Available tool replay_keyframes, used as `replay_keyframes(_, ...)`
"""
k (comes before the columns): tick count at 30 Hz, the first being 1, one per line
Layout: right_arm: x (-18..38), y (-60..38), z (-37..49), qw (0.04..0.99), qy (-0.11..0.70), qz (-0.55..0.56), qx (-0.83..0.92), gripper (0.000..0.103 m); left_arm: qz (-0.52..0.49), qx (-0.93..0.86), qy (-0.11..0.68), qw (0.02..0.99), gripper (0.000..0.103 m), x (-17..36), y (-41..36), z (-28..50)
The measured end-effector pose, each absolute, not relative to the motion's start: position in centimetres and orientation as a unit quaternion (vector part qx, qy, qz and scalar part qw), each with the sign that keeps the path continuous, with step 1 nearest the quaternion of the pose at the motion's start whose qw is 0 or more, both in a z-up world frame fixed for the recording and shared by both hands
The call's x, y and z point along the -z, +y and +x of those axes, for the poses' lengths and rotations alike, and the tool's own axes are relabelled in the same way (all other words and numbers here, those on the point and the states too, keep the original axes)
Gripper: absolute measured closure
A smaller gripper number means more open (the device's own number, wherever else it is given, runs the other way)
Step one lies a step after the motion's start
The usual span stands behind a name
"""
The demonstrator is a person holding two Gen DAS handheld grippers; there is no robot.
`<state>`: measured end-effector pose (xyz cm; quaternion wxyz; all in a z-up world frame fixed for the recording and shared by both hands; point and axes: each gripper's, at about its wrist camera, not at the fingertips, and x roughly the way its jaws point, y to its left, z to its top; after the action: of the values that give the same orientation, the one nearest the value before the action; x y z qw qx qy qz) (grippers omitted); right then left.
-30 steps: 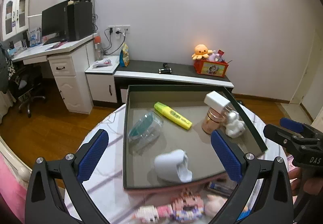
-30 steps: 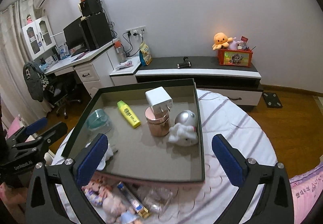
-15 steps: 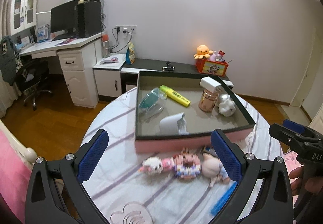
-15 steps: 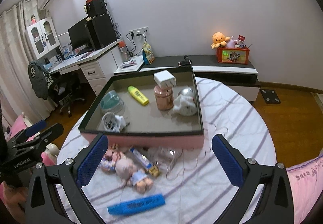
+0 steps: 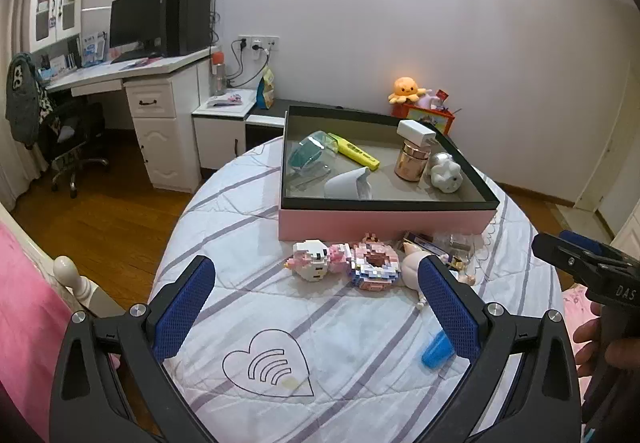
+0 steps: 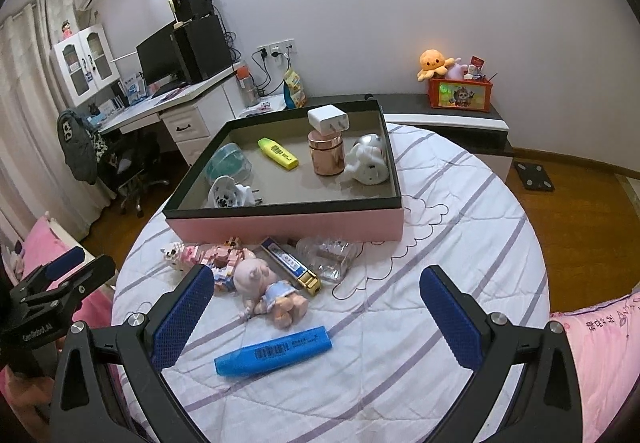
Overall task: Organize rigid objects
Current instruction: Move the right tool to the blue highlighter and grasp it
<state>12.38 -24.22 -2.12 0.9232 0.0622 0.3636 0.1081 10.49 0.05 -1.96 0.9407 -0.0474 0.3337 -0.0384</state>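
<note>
A pink box [image 5: 384, 221] [image 6: 288, 224] with a dark rim stands on the round table and holds a yellow highlighter [image 6: 278, 153], a rose-gold jar [image 6: 326, 157] with a white charger [image 6: 328, 118] on top, a white figurine [image 6: 368, 161], a clear teal case [image 6: 228, 163] and a white plug [image 6: 226, 193]. In front of the box lie pink block toys [image 5: 340, 261], a doll [image 6: 268, 289], a blue-and-gold lighter [image 6: 292, 267], a clear bottle [image 6: 330, 255] and a blue highlighter [image 6: 274, 351]. My left gripper [image 5: 316, 301] and right gripper [image 6: 318, 317] hang open over the near table, holding nothing.
The table wears a white cloth with purple stripes [image 5: 248, 235]. A pink bed with a white post [image 5: 66, 271] borders the left; pink bedding [image 6: 600, 343] lies at the right. A desk with a monitor [image 5: 136, 23], an office chair [image 5: 72, 139] and a low cabinet [image 6: 440, 111] stand behind.
Both grippers have pulled back and away from the box toward the near table edge. The loose items in front of the box have come into view. Both stay open.
</note>
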Motion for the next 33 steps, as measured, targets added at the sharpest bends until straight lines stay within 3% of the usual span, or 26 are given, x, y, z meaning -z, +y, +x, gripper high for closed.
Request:
replay_keyframes(27,9.9,-19.9,12.1,0.884,0.456,0.053,-0.092,0.0,-0.034,0.025,0.384,0.922,0.0,6.8,0.2,10.9)
replay_keyframes(33,12.0,-17.9,12.1,0.889,0.455,0.001,-0.051,0.0,-0.03,0.024,0.388,0.921,0.0,7.1,0.7,11.5)
